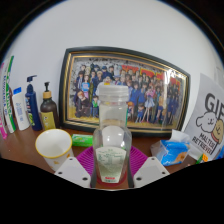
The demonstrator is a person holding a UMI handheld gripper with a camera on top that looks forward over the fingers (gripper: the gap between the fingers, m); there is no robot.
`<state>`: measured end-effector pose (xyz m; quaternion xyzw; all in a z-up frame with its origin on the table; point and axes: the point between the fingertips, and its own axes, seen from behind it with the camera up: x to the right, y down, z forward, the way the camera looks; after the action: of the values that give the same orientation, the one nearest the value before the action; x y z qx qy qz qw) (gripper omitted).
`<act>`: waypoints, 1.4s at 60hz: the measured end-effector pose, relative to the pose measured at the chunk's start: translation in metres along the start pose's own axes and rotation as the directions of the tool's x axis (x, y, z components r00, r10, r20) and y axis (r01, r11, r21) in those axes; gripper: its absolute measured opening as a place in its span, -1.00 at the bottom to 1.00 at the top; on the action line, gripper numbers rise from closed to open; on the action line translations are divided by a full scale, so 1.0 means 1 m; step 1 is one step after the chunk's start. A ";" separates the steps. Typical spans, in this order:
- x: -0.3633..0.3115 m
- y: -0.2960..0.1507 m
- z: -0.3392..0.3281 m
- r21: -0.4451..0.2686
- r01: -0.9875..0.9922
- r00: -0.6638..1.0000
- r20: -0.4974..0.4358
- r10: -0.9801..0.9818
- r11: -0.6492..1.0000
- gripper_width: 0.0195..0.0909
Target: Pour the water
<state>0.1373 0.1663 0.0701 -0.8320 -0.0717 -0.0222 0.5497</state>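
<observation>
A clear glass jar stands between the two fingers of the gripper, its body against the magenta pads; the pads flank it closely on both sides, but whether both actually press on the glass I cannot tell. The jar looks see-through with a reddish tone at its base, and any water level inside cannot be made out.

Directly beyond it, in line with the fingers, stands a taller clear plastic jar with a wide screw lid. To the left of the fingers a pale yellow cup sits open-mouthed on the wooden tabletop, which is brown and shows a slight sheen. A small green object lies between the cup and the jars. To the right of the fingers lies a blue and white packet, and next to it a white printed bag with large dark letters.

Further left along the table stand several bottles, among them a dark pump bottle and a blue one, with white tubes beside them.

At the back, a large framed group photograph in a dark and gold frame leans against a plain white wall.
</observation>
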 end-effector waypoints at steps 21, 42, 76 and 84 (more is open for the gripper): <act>0.006 0.019 0.002 0.014 -0.098 0.995 0.002 0.098 0.995 0.28; -0.006 0.008 -0.106 -0.117 -0.065 0.996 -0.072 0.057 0.991 0.84; -0.121 0.015 -0.381 -0.192 -0.072 0.993 -0.108 0.052 0.979 0.84; -0.122 0.014 -0.395 -0.181 -0.076 0.991 -0.122 0.055 0.981 0.84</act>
<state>0.0356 -0.2135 0.1990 -0.8786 -0.0096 -0.0592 0.4738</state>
